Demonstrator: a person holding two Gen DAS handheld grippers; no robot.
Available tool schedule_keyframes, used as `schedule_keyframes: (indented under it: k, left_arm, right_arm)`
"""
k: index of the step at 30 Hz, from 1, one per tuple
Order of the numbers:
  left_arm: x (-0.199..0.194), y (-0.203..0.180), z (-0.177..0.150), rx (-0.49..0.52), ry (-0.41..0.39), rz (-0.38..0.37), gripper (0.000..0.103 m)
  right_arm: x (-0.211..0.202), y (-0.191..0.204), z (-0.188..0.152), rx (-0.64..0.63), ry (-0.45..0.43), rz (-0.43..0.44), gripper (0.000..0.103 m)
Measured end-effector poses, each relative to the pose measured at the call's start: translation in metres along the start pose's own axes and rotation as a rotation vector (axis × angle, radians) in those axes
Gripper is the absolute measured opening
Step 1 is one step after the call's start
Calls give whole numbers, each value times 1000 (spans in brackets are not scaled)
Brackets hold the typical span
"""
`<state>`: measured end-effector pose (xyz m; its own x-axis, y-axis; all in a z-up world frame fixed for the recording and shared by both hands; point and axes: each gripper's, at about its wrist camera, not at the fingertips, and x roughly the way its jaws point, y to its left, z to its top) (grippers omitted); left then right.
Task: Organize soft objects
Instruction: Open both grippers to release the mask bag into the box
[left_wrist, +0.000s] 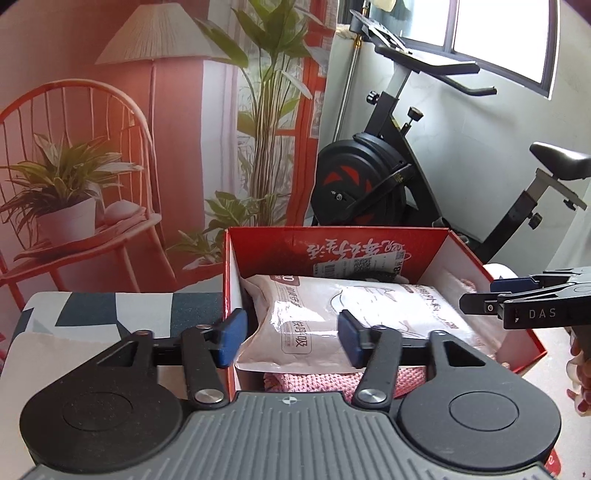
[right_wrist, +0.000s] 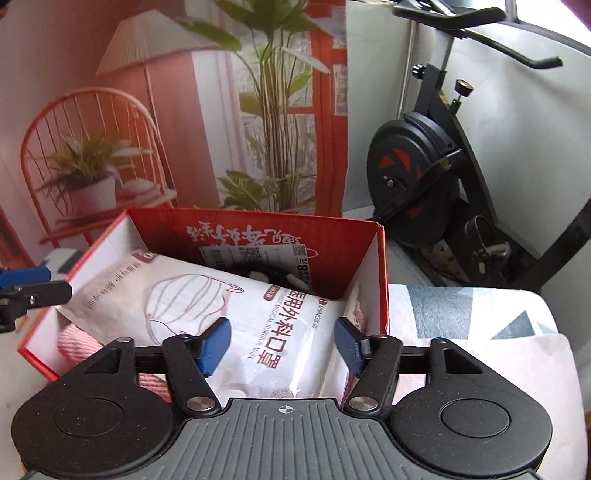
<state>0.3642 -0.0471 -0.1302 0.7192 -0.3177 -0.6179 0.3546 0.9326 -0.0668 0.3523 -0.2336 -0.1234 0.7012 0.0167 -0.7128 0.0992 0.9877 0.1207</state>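
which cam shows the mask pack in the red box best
The right wrist view: the mask pack lies nearly whole there, printed face and mask drawing readable, inside the red box. The left wrist view shows it more edge-on, with the open left claw covering part of it.

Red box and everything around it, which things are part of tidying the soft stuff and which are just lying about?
Part of the job:
red box
mask pack
pink knitted cloth
left gripper, open
right gripper, open

Just lying about:
exercise bike
patterned tablecloth
printed backdrop
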Motion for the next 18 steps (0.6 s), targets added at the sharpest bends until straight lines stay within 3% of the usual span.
schedule_keyframes:
  k: [2, 3, 5, 8, 18]
  left_arm:
    - [-13, -2, 0, 3, -29, 6, 86]
    - [-20, -3, 0, 6, -44, 9, 90]
    - [-33, -6, 1, 11, -66, 18, 99]
    - [-52, -8, 2, -9, -91, 22, 103]
    - [-111, -20, -2, 13, -124, 101, 103]
  right_arm:
    - [-11, 0, -1, 28, -18, 15, 73]
    - [-17, 1, -2, 39, -28, 23, 76]
    - [-31, 4, -4, 45, -55, 38, 95]
    - [-53, 11, -6, 37, -100, 46, 102]
    - [-129, 23, -18, 59, -220, 78, 103]
